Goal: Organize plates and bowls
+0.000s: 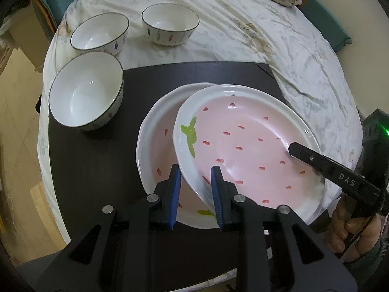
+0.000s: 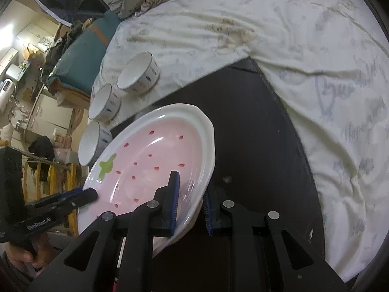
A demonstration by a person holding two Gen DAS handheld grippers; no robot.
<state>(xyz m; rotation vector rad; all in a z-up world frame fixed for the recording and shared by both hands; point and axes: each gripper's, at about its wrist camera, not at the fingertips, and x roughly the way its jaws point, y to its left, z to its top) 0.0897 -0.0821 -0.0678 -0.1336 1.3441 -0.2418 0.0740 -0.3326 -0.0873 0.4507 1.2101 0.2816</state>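
On the far left of the dark table, three white bowls sit apart from one another, one on the table edge and two on the pale bedsheet behind; they look like glazed ceramic, stiff, breakable and slick, best taken by pinching the rim wall. Toward the middle, a lower strawberry plate lies flat on the table, and an upper strawberry plate rests tilted across it, offset to the right. The left gripper straddles the upper plate's near rim, blue pads on either side; whether they press the rim firmly I cannot tell. Farther right, the right gripper likewise has one finger inside the dish and one outside its edge, seemingly clamping. Such a plate is probably heavy for a rim pinch and its glaze slippery, so two opposite rim holds suit it, lowered gently to avoid chipping against the plate beneath.
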